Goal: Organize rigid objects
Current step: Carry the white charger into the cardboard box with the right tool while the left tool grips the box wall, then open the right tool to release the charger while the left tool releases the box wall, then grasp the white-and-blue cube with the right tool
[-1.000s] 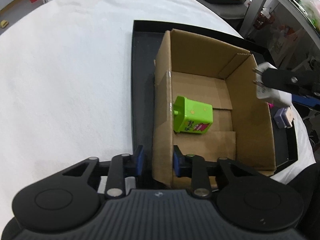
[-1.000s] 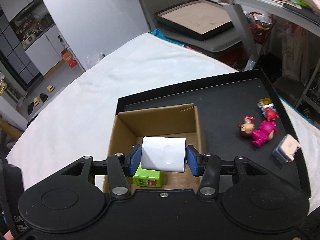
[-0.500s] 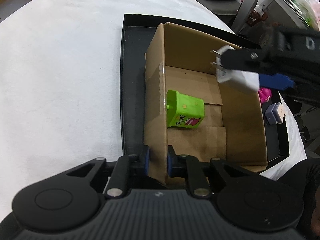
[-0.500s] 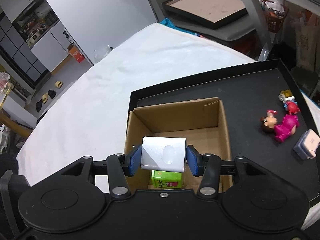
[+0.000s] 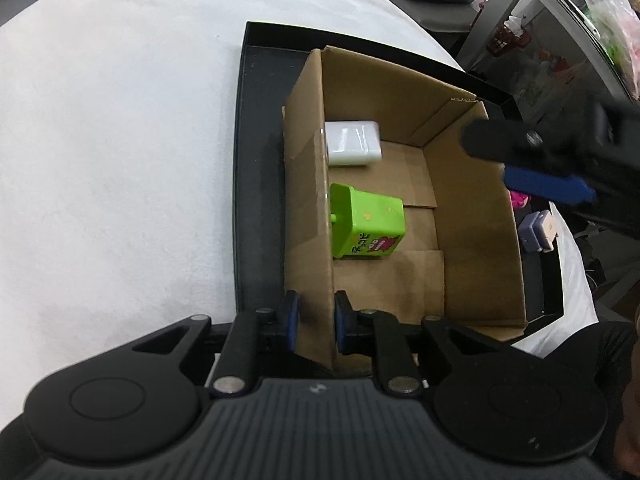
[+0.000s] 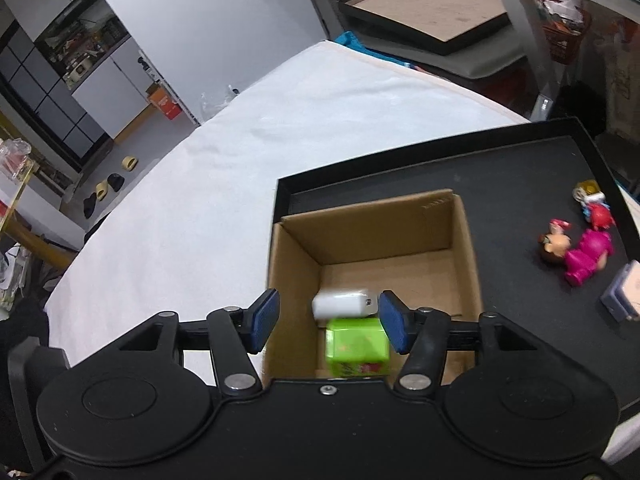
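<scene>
White smooth charger point(image 5: 352, 143) on corrugated cardboard box point(image 5: 472, 216) floor; right gripper point(image 6: 328, 322) wide; left gripper point(image 5: 314, 318) pinching box wall.

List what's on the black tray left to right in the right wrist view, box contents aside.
cardboard box → brown-headed figure → magenta figure → small red toy → lavender-and-white block, cut off by the right edge of the frame.
</scene>
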A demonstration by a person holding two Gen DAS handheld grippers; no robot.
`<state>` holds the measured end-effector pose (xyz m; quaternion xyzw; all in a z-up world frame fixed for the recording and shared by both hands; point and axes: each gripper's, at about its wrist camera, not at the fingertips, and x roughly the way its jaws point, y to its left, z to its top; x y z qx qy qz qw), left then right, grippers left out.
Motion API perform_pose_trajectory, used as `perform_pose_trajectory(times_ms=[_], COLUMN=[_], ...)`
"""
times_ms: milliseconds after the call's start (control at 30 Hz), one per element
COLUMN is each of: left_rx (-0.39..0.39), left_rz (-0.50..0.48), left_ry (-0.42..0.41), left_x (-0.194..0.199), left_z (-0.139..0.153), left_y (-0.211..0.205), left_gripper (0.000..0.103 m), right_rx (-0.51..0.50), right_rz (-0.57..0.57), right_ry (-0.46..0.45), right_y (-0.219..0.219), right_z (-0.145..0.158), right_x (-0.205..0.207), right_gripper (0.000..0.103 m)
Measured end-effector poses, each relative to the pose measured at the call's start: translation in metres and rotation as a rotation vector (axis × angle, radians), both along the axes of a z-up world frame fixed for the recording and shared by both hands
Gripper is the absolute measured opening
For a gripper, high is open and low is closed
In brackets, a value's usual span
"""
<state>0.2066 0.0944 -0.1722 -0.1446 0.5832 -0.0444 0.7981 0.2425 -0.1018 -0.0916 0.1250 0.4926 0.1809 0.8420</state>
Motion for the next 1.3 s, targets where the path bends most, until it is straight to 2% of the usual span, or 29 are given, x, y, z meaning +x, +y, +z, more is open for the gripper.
perform_pose_trajectory(times_ms=[367,500,800,1033,1300], left_rx=[0.073,0.113,0.135,0.219,0.307], left_rz=[0.014,0.034,0.069,0.078,0.091], left_ry=[-0.018,-0.008,0.004,-0.024,-0.067], left_x=[-0.003,-0.004,-0.006,-0.006,-0.008], left_z=[0.006,0.007,0.009,0.015,0.021], left_y=[-0.007,-0.008,-0.009,-0.019,-0.027], left_gripper=[0.026,0.037,0.052,0.055,0.06], right_rx=[-0.041,-0.053,-0.112,-0.136,-0.119], right_rz=[-0.095,-0.138,-0.219,-0.287,-0.357], right_ry=[-0.015,-0.007,-0.009,0.002,0.031], right_y=[-0.053,-0.072,-0.107,-0.132,-0.158], right_z=[0.001,-0.005,-0.017,-0.031,-0.053], right_x=[-0.007,-0.01,-0.011,-0.008,-0.005], right_gripper=[0.06,0.061,0.076,0.084,0.089])
